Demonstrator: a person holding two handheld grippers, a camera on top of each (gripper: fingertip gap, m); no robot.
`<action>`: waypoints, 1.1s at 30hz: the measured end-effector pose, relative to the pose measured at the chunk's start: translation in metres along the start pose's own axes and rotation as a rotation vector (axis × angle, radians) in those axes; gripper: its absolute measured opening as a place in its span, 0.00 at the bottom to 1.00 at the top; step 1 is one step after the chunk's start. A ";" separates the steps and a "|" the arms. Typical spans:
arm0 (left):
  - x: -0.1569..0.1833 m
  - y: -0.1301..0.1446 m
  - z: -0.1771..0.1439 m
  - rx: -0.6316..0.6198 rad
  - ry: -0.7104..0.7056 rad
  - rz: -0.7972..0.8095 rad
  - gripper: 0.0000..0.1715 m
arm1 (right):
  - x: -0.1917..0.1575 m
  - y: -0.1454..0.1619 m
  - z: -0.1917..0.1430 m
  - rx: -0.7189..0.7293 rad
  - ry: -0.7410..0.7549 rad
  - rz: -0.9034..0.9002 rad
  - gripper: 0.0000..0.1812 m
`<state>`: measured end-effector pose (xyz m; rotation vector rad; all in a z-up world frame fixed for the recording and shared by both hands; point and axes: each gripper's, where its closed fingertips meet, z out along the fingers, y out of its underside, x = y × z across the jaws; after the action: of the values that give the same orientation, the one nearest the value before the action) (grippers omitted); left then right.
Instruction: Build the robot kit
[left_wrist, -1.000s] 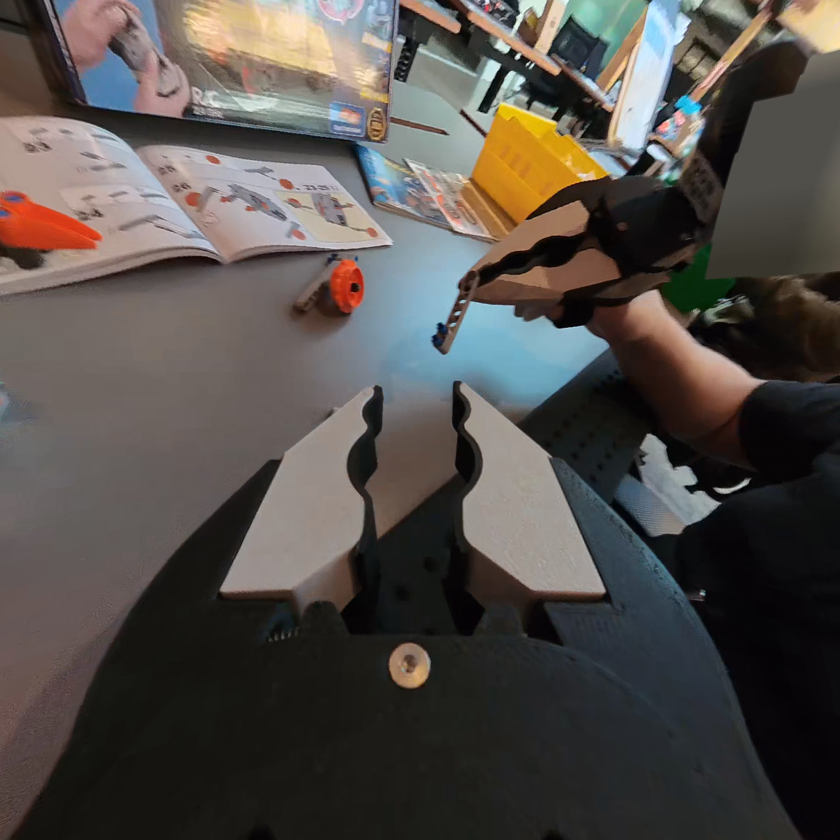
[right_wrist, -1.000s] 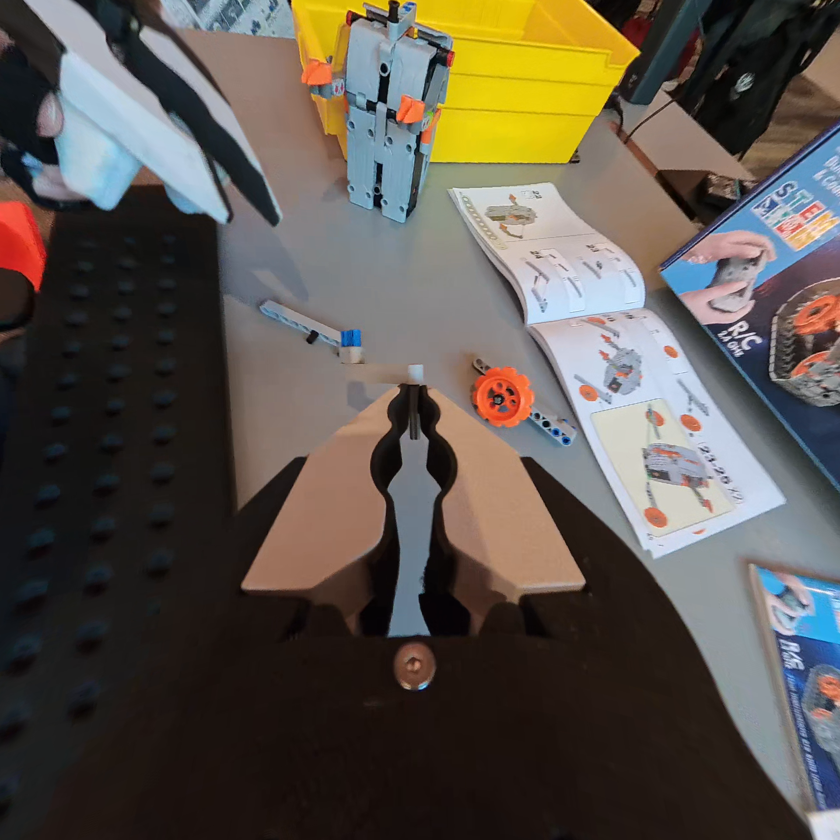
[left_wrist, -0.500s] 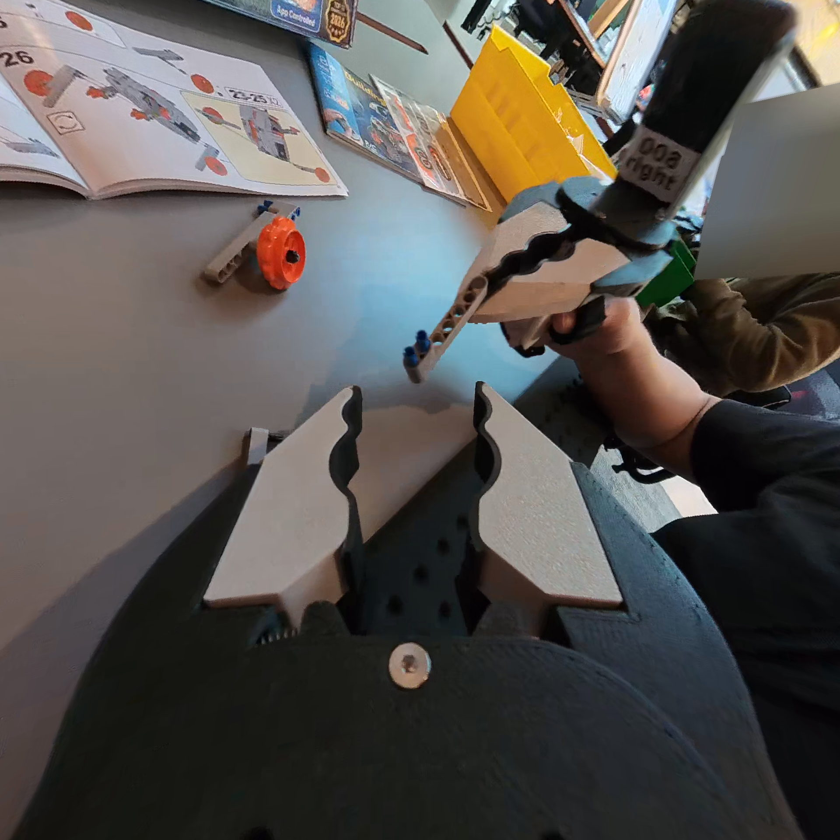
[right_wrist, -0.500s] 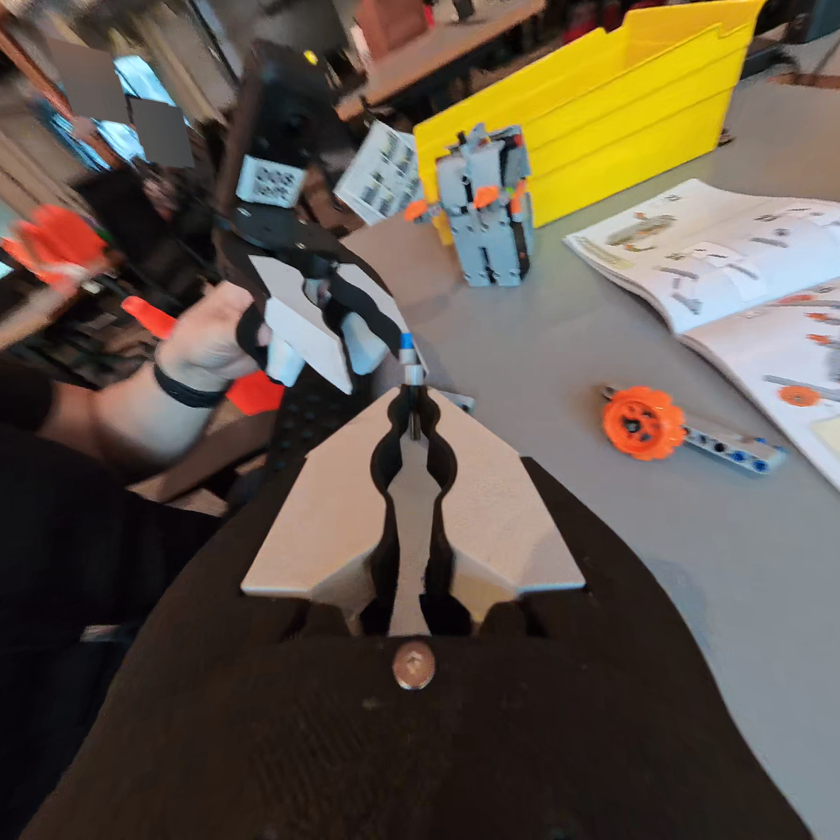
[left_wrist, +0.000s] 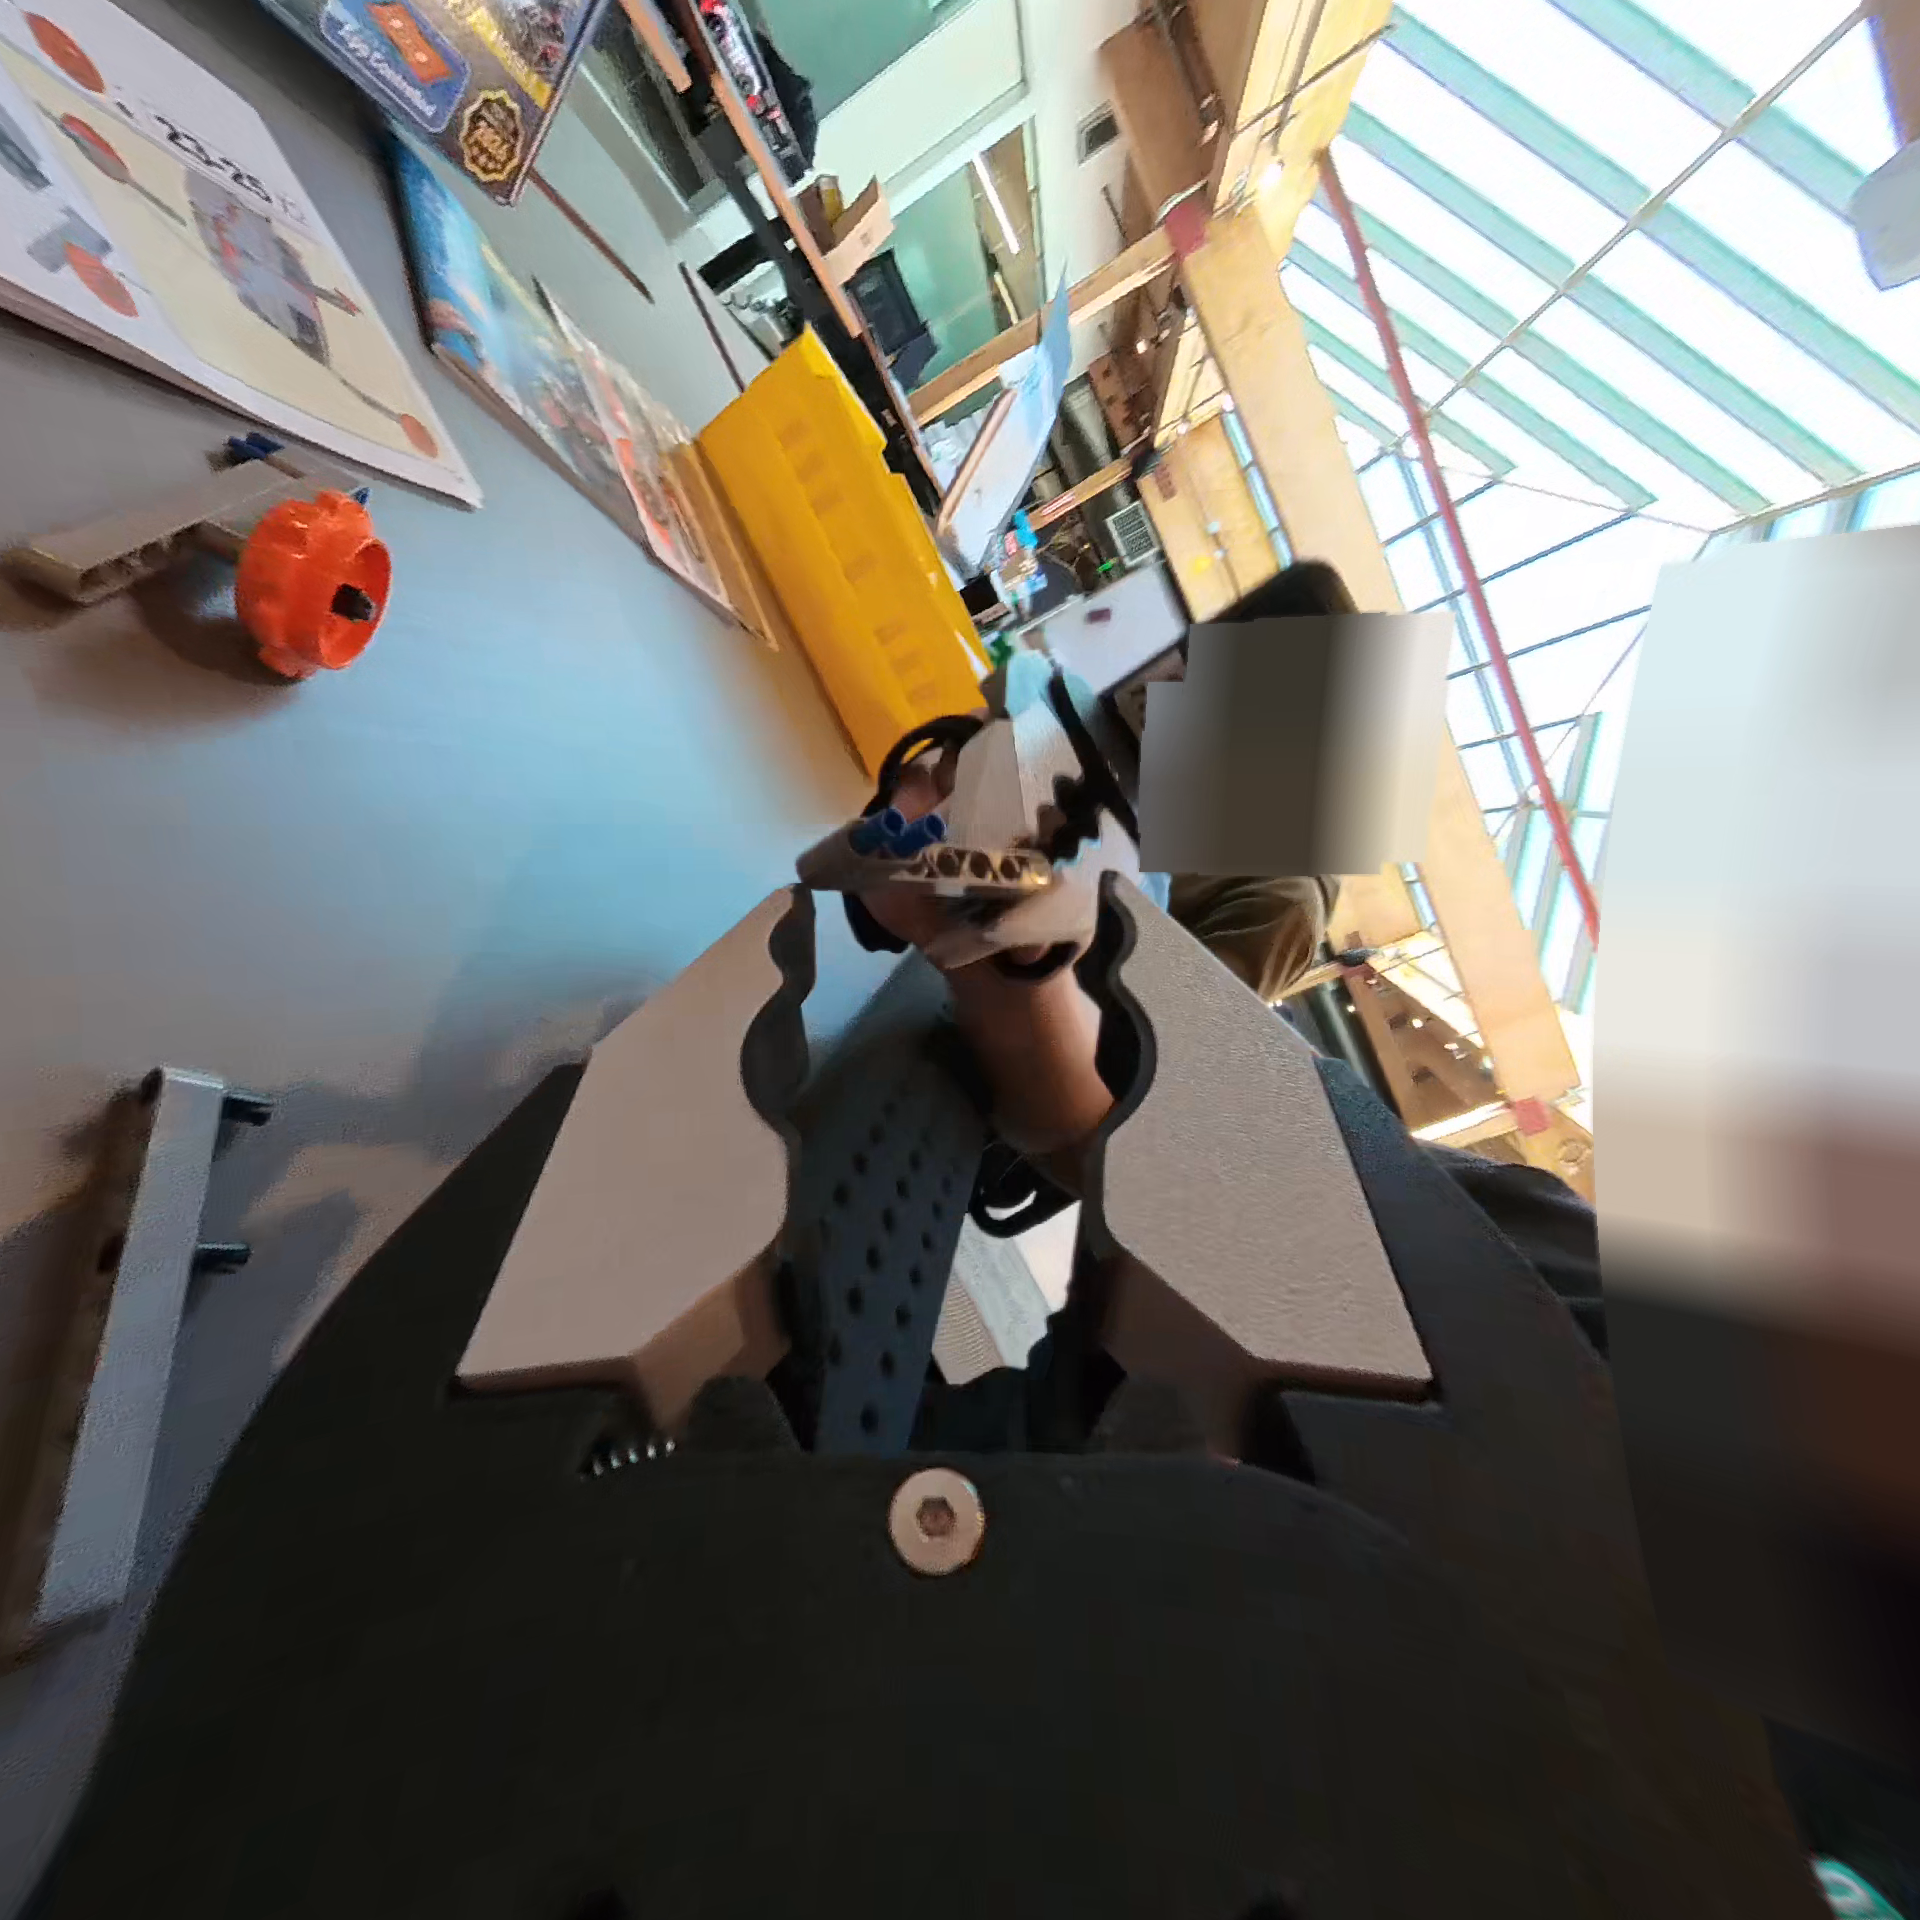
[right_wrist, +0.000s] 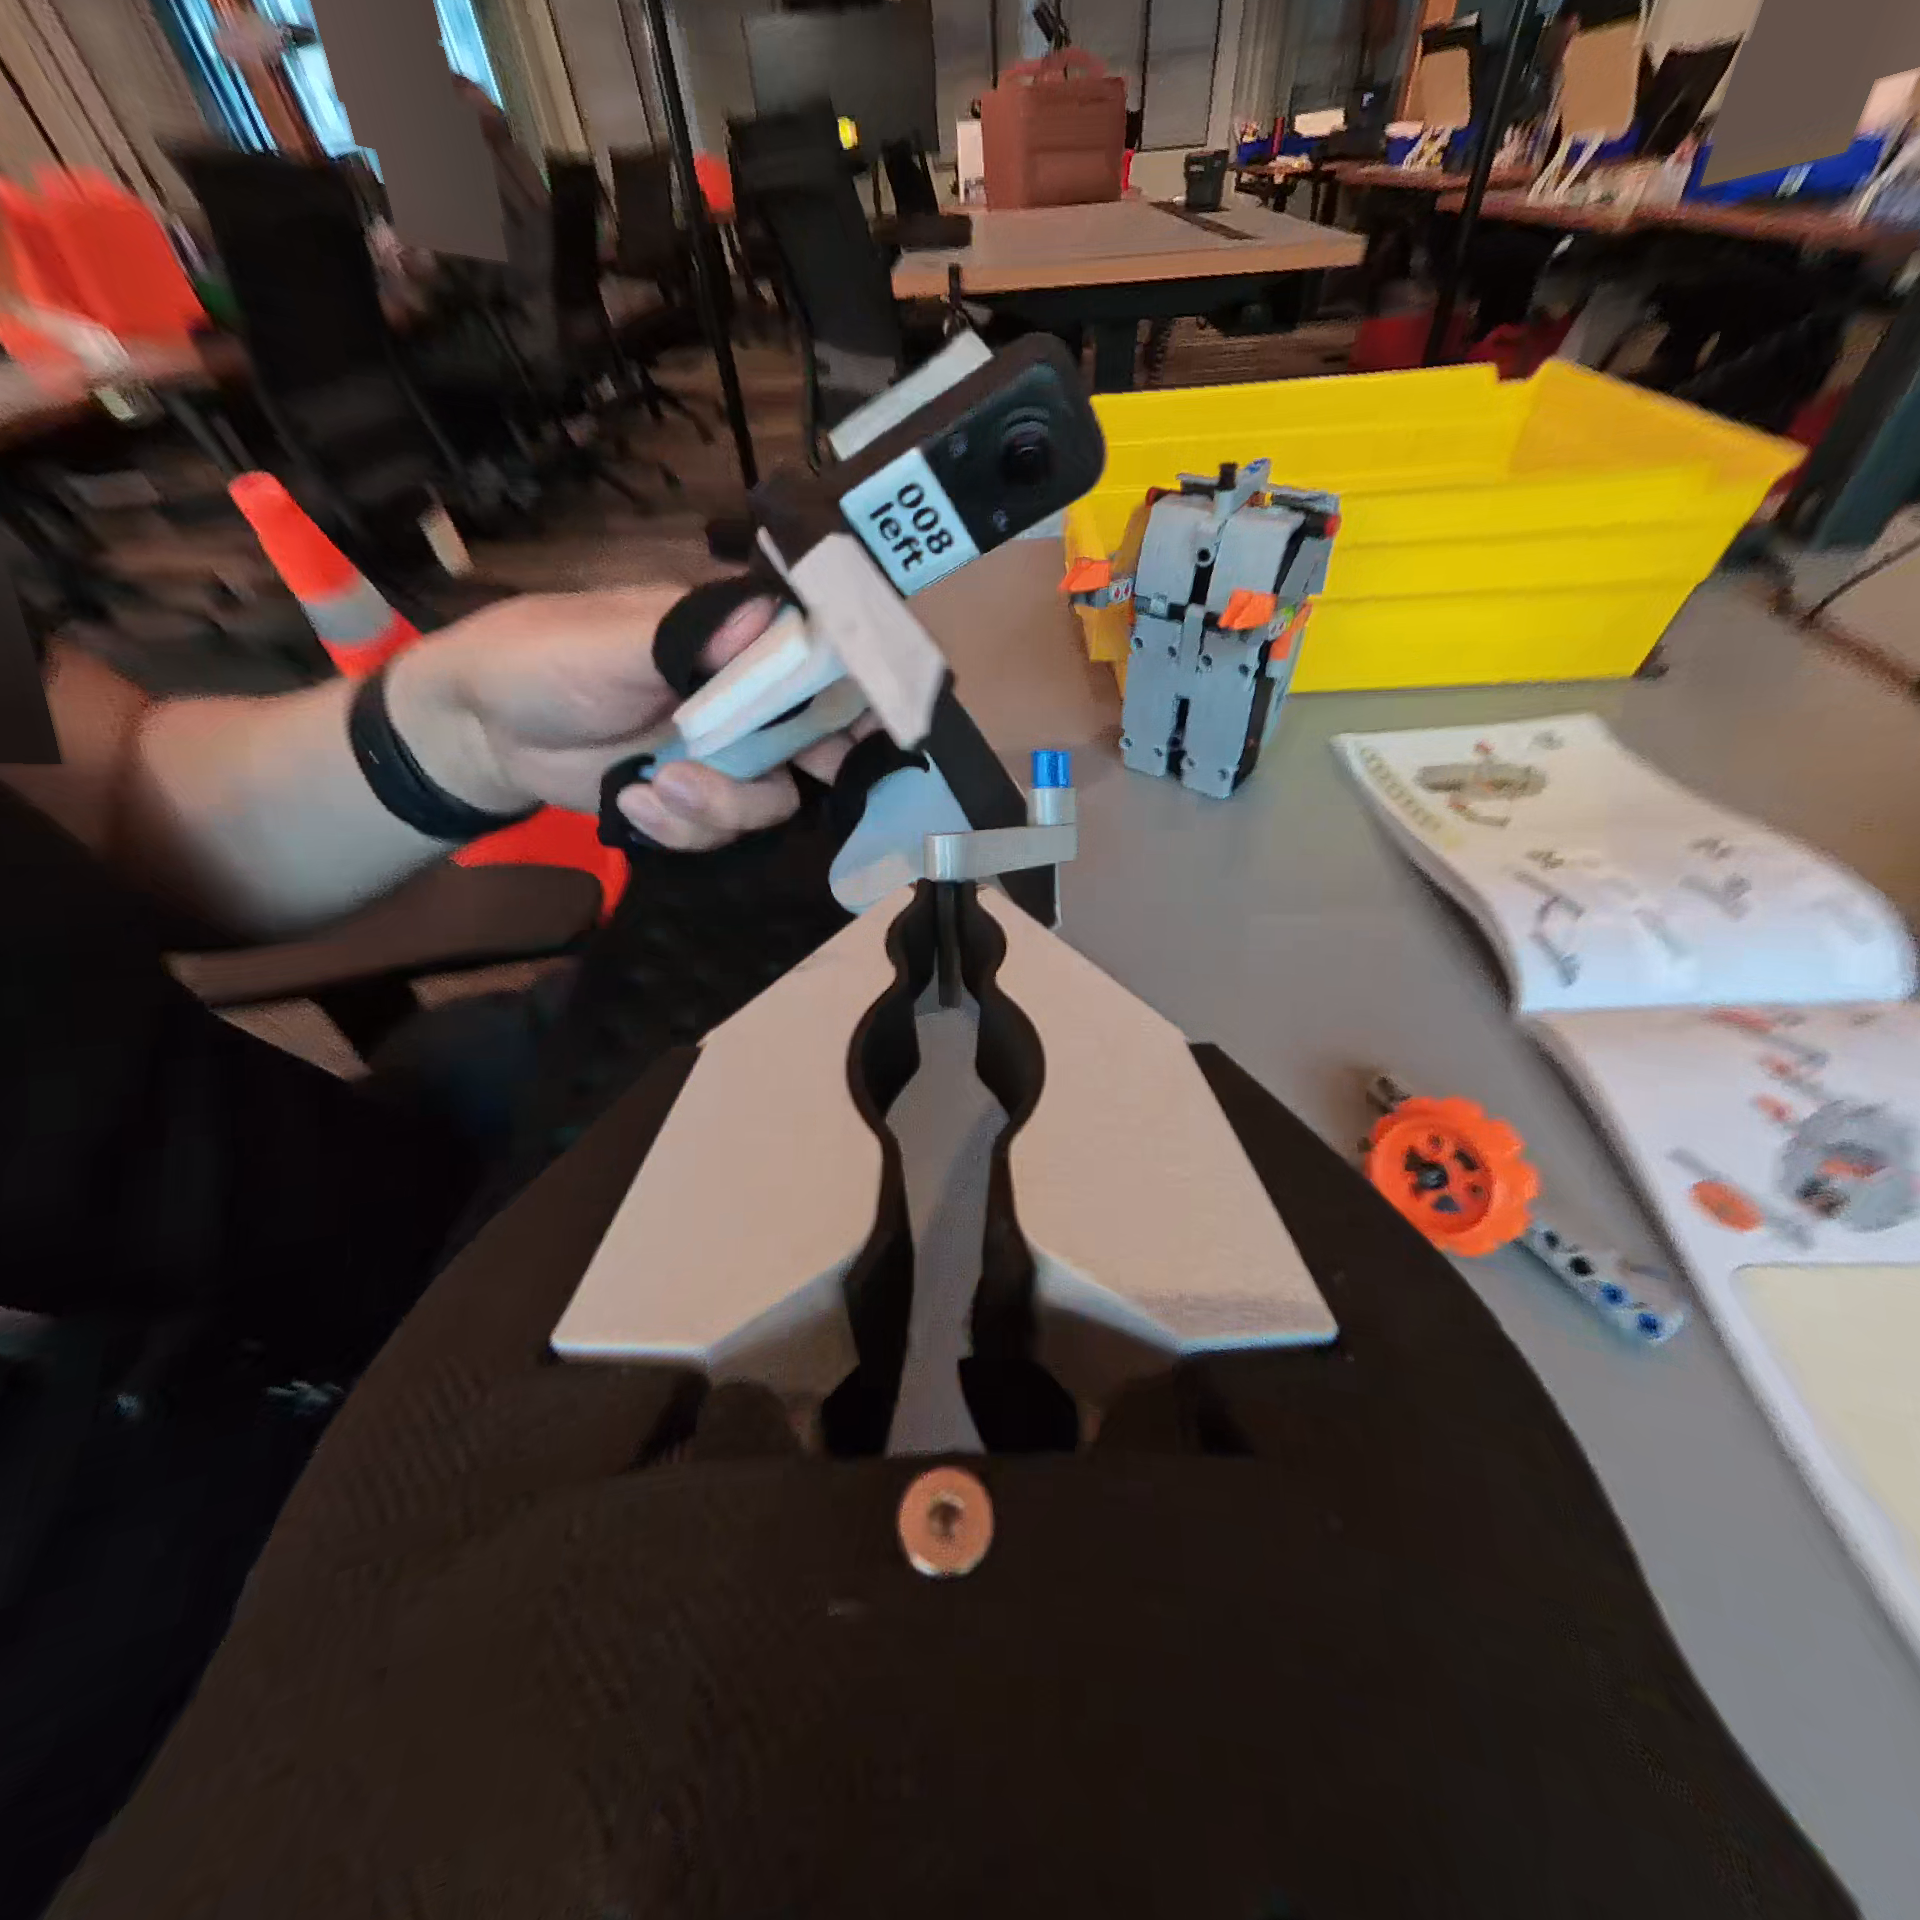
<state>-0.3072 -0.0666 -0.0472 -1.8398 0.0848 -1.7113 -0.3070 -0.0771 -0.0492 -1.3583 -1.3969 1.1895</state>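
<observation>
My right gripper (right_wrist: 945, 914) is shut on the black pin of a small grey beam (right_wrist: 997, 847) with a blue pin (right_wrist: 1051, 769) on top, held in the air above the table edge. In the left wrist view the beam (left_wrist: 935, 868) lies crosswise just beyond my left gripper (left_wrist: 956, 894), which is open and empty, its jaws wide apart. The right gripper's fingers (left_wrist: 992, 774) show behind the beam. In the right wrist view the left gripper's fingers (right_wrist: 878, 842) reach the beam from the far side, apparently without touching it.
On the grey table (left_wrist: 312, 883) lie an orange gear on a grey beam (left_wrist: 312, 597) (right_wrist: 1449, 1174), a long grey beam with pins (left_wrist: 135, 1340), and an open instruction booklet (right_wrist: 1621, 873). A grey block model (right_wrist: 1210, 634) stands before a yellow bin (right_wrist: 1455, 520). A black perforated mat (left_wrist: 883, 1226) lies below.
Both grippers have lifted and turned toward each other. The left gripper has opened wider and closed in on the beam held by the right gripper.
</observation>
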 end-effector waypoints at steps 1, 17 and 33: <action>-0.001 0.000 0.001 -0.001 0.000 -0.002 0.30 | -0.002 0.000 0.001 -0.016 0.025 -0.075 0.01; -0.026 0.013 0.015 -0.150 -0.141 0.026 0.06 | -0.011 0.041 0.020 -0.238 0.071 -0.337 0.02; -0.018 0.009 0.022 -0.147 -0.060 -0.009 0.07 | -0.013 0.027 0.018 -0.152 0.037 -0.221 0.01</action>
<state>-0.2868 -0.0573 -0.0667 -1.9988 0.1819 -1.6941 -0.3177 -0.0927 -0.0788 -1.2826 -1.5910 0.9252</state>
